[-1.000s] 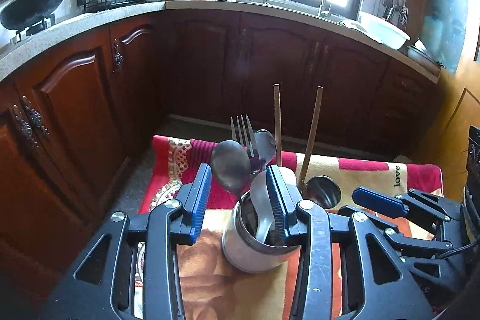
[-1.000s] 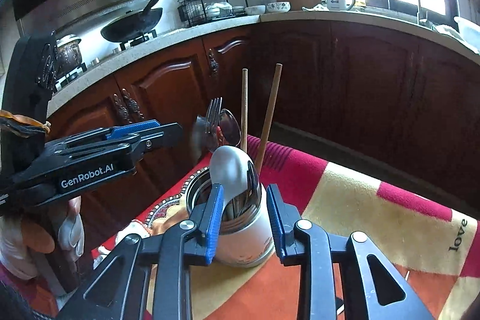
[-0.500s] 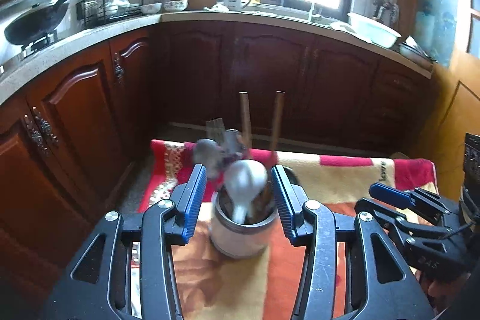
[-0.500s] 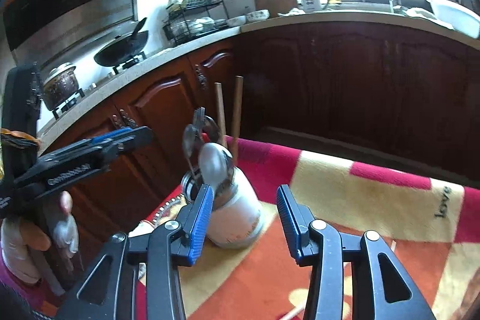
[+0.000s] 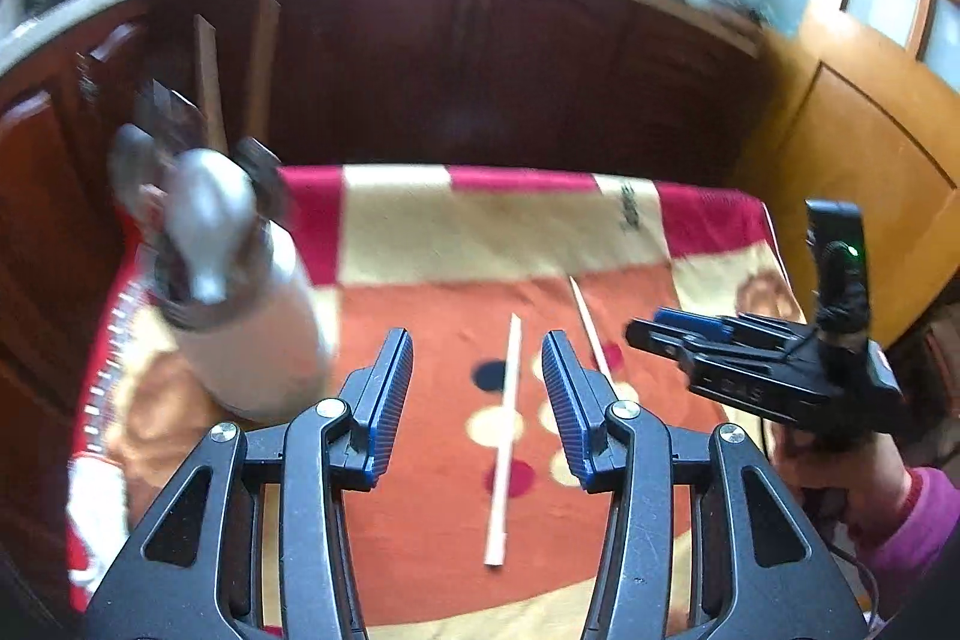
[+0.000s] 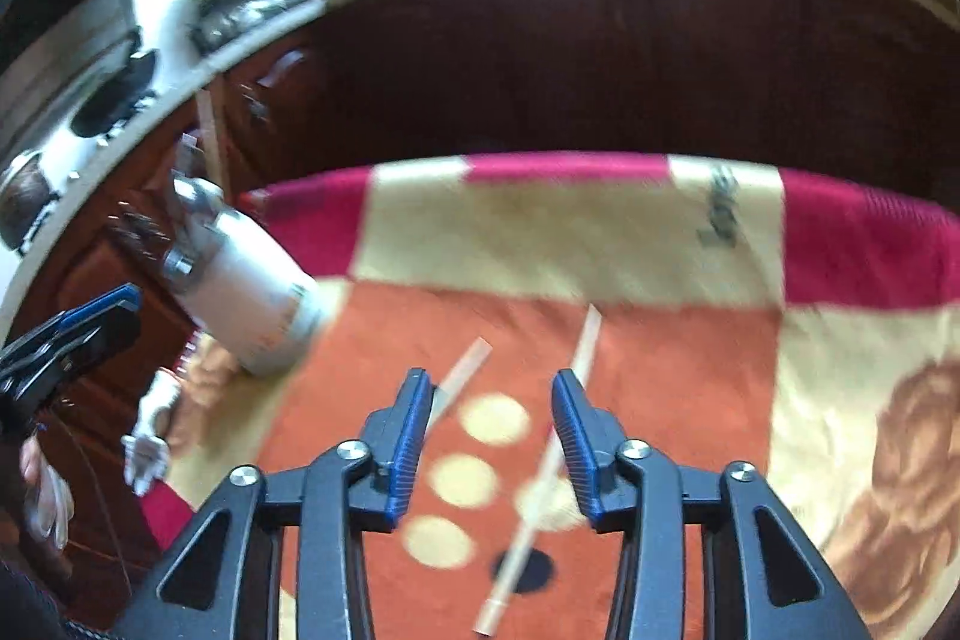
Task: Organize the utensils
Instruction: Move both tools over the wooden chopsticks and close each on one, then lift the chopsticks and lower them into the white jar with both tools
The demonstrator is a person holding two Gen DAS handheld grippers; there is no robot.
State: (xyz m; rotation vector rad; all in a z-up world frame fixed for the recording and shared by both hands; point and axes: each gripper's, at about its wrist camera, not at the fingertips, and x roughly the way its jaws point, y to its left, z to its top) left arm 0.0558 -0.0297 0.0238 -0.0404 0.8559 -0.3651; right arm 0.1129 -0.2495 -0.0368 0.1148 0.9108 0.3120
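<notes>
Holder (image 5: 240, 316): holds spoons, forks, two chopsticks; I count these done. Left to do: two pale chopsticks (image 5: 504, 436) on the blanket (image 5: 420, 232), right of the holder. My left gripper (image 5: 477, 400) and right gripper (image 6: 492, 436): both unclenched, empty, one stick framed by each. Nothing obstructs.

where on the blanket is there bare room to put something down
The far cream and red band of the blanket, beyond the two chopsticks and right of the utensil holder, is bare. So is the right side near the brown print. The near middle is crowded: both chopsticks lie there under both open grippers.
</notes>
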